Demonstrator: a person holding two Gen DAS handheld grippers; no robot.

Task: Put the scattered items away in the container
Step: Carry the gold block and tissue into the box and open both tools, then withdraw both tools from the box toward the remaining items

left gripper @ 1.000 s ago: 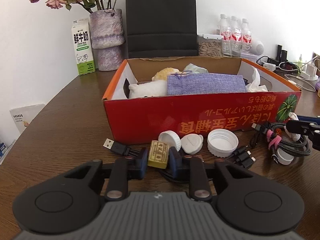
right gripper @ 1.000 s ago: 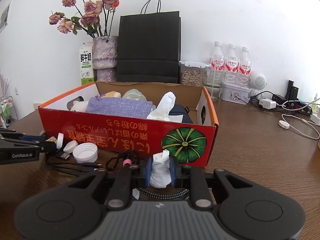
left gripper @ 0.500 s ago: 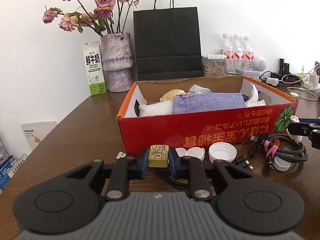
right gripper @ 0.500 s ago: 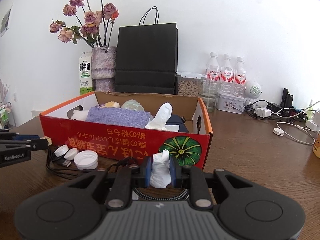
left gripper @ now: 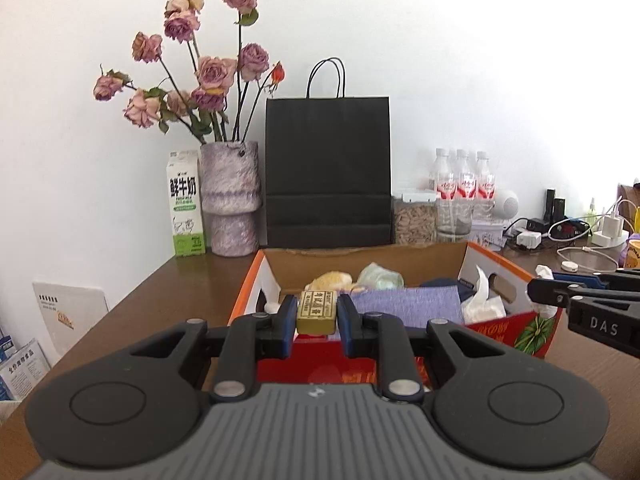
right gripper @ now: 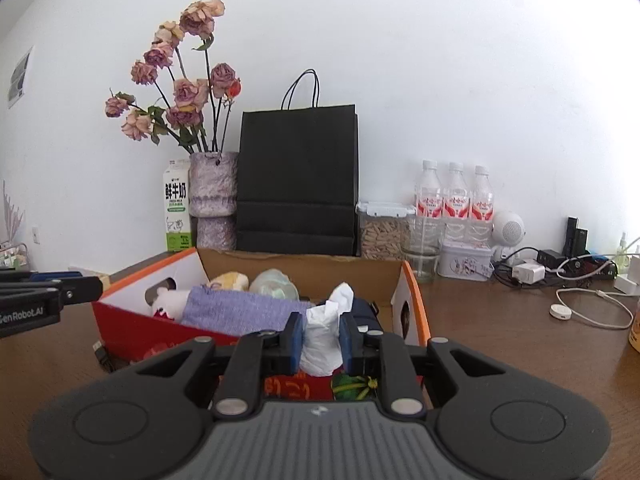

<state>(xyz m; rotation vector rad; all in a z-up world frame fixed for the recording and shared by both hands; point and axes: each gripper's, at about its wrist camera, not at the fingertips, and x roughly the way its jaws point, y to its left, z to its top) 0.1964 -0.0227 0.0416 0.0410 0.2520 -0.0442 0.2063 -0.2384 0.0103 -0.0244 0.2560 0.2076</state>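
Left gripper (left gripper: 317, 314) pinches a small gold block (left gripper: 316, 309), stiff and light, by its flat sides. Right gripper (right gripper: 320, 338) squeezes a soft, crushable tissue wad (right gripper: 322, 334) at mid-height.

Box sitting mid-table, clutter lining the wall behind it

The cardboard box (right gripper: 412, 300) is holding a cloth pouch (right gripper: 240, 312); behind it a paper bag (right gripper: 296, 180) is standing, with a vase (right gripper: 212, 196) and milk carton (right gripper: 176, 208) to its left and water bottles (right gripper: 452, 200) to its right.

Both views were brightly and evenly lit; the white wall (left gripper: 460, 60) was washed out toward the right. Strong fisheye bending and dark corners were seen at the edges. Focus was kept sharp.
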